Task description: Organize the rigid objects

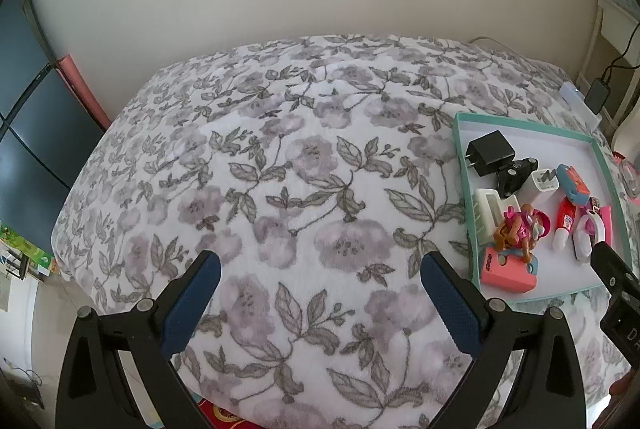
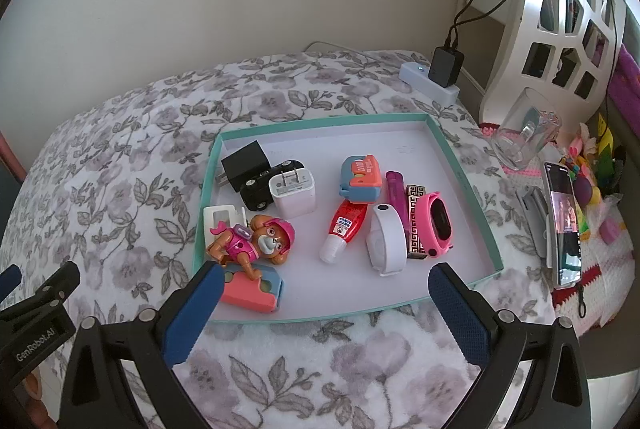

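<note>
Left wrist view: my left gripper hangs over the flowered blanket, jaws spread wide, nothing between them. The teal tray sits at about 3 o'clock, well right of the jaws, holding the rigid objects in a loose heap. The tip of the right gripper shows at the frame's 4 o'clock edge, near the tray's corner. Right wrist view: my right gripper is poised at the tray's near rim, jaws released and empty, the left pad just beside the pink-and-blue box at 7 o'clock. The pup figure lies on top of that box and touches the white holder. At 11 o'clock, the black charger, black toy car and white charger are packed together. Mid-tray: blue-and-orange toy, red glue tube, white band, purple lighter, patterned lighter, pink watch, most touching a neighbour. Risks, my judgement: closing on one piece will likely catch its neighbour; lifting the box tips the pup off. The tray sits on soft bedding, so pressing down may tilt it and slide things. The drinking glass and propped phone at 3 o'clock could be knocked by a wide swing.
</note>
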`<state>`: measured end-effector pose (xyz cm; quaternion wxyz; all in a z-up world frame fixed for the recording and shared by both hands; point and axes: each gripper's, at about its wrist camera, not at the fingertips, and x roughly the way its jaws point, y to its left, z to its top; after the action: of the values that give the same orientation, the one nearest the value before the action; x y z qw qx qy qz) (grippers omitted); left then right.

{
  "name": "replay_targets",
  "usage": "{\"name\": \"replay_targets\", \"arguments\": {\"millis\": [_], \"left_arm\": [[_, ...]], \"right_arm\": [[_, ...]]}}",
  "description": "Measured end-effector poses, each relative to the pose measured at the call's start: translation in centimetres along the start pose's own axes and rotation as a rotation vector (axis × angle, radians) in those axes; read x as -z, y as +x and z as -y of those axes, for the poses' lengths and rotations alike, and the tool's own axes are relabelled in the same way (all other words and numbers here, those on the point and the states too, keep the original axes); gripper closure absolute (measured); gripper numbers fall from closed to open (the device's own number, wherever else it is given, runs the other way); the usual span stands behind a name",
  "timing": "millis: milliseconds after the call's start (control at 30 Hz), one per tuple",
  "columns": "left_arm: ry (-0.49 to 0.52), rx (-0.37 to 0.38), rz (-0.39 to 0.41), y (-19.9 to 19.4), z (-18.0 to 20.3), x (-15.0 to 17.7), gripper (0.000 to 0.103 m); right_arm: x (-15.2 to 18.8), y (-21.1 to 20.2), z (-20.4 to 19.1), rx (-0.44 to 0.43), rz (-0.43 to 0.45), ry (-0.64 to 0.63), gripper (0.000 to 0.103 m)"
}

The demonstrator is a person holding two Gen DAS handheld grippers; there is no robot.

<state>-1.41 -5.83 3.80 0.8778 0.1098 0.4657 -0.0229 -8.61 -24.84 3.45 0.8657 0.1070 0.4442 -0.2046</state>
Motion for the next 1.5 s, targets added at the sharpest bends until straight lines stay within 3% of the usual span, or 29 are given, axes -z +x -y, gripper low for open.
{"name": "replay_targets", "arguments": {"millis": [1500], "left_arm": [[0.003,0.007,-0.005,0.02,-0.18,-0.03,0.003]], "right_arm": [[0.03,0.17,-0.24,0.001,-0.005,-0.011,0.000]]}}
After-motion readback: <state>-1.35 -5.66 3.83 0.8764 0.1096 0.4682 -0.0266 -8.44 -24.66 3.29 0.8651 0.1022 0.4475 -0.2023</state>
